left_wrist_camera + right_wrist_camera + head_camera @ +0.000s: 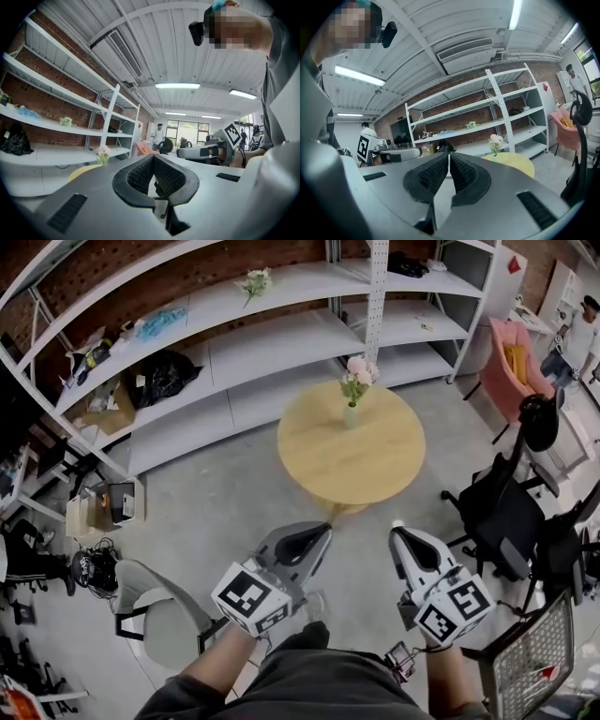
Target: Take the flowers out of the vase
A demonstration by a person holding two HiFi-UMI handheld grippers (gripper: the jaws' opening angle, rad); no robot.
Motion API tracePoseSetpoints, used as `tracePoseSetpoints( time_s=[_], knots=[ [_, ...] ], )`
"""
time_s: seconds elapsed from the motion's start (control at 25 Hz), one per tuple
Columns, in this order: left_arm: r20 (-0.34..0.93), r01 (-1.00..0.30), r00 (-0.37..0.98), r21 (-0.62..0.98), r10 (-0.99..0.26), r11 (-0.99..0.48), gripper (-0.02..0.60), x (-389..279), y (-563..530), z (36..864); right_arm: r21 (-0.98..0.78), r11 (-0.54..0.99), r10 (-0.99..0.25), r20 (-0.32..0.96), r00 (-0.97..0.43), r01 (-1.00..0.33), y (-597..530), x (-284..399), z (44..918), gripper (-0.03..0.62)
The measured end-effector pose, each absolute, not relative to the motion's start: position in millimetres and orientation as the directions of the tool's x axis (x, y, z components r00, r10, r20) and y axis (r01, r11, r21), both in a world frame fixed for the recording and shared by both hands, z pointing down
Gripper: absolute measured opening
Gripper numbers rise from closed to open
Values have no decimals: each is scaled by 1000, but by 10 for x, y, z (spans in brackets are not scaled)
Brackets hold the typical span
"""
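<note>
Whole round table under flowers only from head view

Round wood table mid-floor, white shelving behind it along brick wall. Black bag on a middle shelf, left. Pink armchair far right, black office chairs nr table. Grey chair bottom left, wire basket bottom right.

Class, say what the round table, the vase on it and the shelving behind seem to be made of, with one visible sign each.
Round table: probably wood or wood veneer; pale yellow-tan, matt, evenly coloured top.
Vase: perhaps glass or glazed ceramic, pale green; too small to tell.
Shelving: seemingly painted metal; white perforated uprights, thin flat boards.
</note>
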State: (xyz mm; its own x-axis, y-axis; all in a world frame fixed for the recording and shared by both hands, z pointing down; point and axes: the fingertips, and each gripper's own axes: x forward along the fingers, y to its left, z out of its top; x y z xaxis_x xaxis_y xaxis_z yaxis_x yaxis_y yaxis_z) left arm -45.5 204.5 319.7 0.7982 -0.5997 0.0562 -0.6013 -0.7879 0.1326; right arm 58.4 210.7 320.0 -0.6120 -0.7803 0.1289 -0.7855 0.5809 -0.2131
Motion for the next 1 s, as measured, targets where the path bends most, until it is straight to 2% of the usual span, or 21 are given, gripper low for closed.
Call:
tracePoseSetpoints(
  time_s=[0.52, 1.0],
  knots=[
    [80, -560, 829, 143, -554, -816, 9, -681, 981, 3265, -226, 539, -804, 149, -576, -811, 1059, 337, 3249, 20],
    [103, -555, 832, 139, -546, -820, 9, -586, 321, 3307, -253, 525, -810, 142, -568, -812, 378, 430, 3285, 20]
  ],
)
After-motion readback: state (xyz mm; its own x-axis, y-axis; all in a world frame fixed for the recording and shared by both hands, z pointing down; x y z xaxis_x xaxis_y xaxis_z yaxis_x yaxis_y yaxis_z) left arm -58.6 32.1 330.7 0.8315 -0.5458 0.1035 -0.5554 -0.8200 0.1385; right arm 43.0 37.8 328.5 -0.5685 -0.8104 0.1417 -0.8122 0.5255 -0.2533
